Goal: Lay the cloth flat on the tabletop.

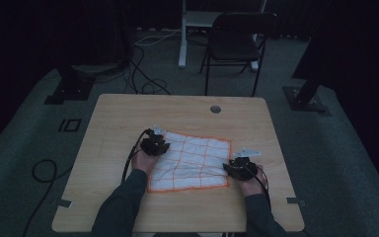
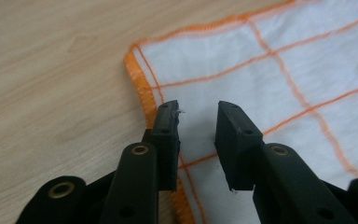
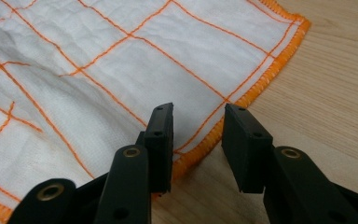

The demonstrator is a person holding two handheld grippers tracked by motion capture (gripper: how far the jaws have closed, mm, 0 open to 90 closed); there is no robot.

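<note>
White cloth [image 1: 190,162] is flanked on the desk [image 1: 128,113] by spread left tongs [image 2: 196,135] at nine o'clock and right tongs [image 3: 196,140] at three, seemingly for edge grasps.

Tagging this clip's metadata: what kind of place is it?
Probably a lab or recording studio, not a home: a bare wooden table on grey carpet, dark drapes around, cables trailing across the floor, a folding chair and stand bases behind.

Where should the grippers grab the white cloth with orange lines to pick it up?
Probably by its orange hemmed edges. The cloth lies nearly flat on the table, so only its borders offer something to pinch. The left gripper could come in over the left hem, and the right gripper over the right hem; both are open there.
</note>
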